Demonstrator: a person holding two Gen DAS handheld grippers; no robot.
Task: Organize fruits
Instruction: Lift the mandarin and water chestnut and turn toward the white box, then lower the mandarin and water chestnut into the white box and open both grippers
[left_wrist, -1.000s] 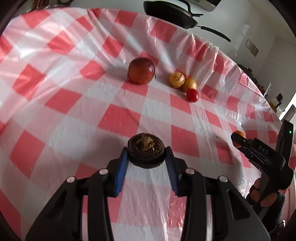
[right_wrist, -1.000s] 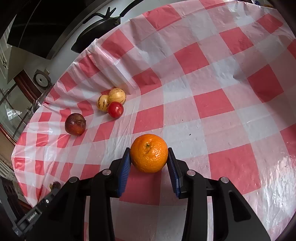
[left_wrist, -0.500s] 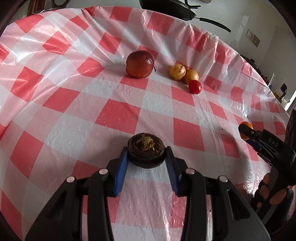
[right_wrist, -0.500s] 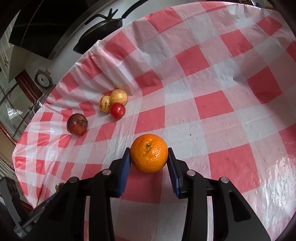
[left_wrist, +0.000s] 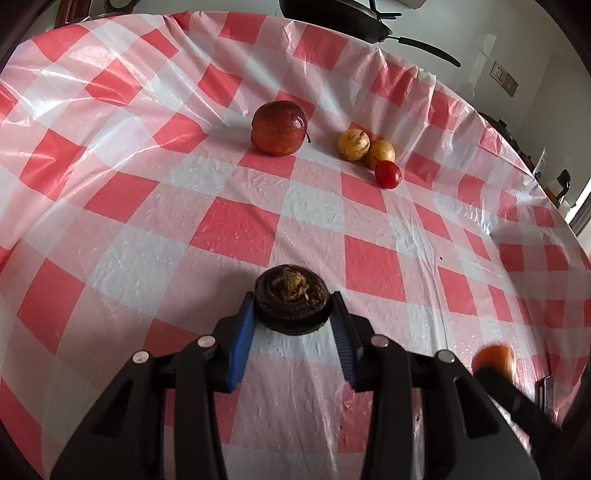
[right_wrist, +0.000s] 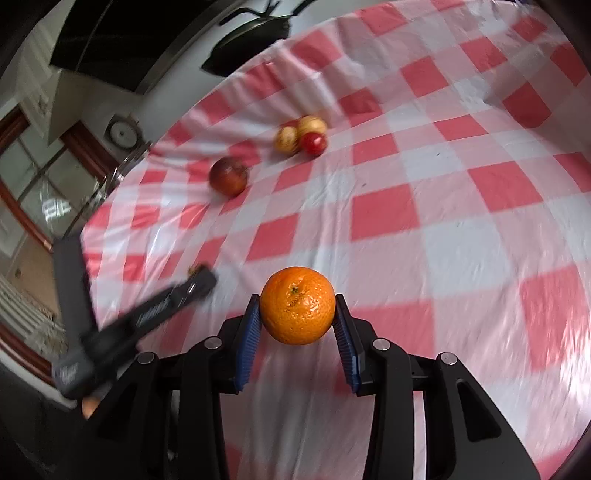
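My left gripper (left_wrist: 292, 314) is shut on a dark brown round fruit (left_wrist: 291, 301) with a dry tuft on top, held above the red-and-white checked tablecloth (left_wrist: 236, 229). My right gripper (right_wrist: 297, 317) is shut on an orange (right_wrist: 297, 305), also above the cloth. A red apple (left_wrist: 279, 127) lies far ahead, with two yellow streaked fruits (left_wrist: 353, 144) and a small red tomato (left_wrist: 388, 174) to its right. The same group shows blurred in the right wrist view: apple (right_wrist: 228, 175), yellow fruits (right_wrist: 286, 138), tomato (right_wrist: 313, 142). The orange shows blurred in the left wrist view (left_wrist: 493, 360).
A black pan (left_wrist: 332, 16) sits beyond the table's far edge. The left gripper's body (right_wrist: 147, 314) crosses the lower left of the right wrist view. A wall with a socket (left_wrist: 504, 79) and a window (right_wrist: 37, 195) lie beyond the table.
The right gripper with the orange has swung left and back, drawing close to the left gripper; its view is motion-blurred. The left gripper has risen slightly, still holding the dark fruit.
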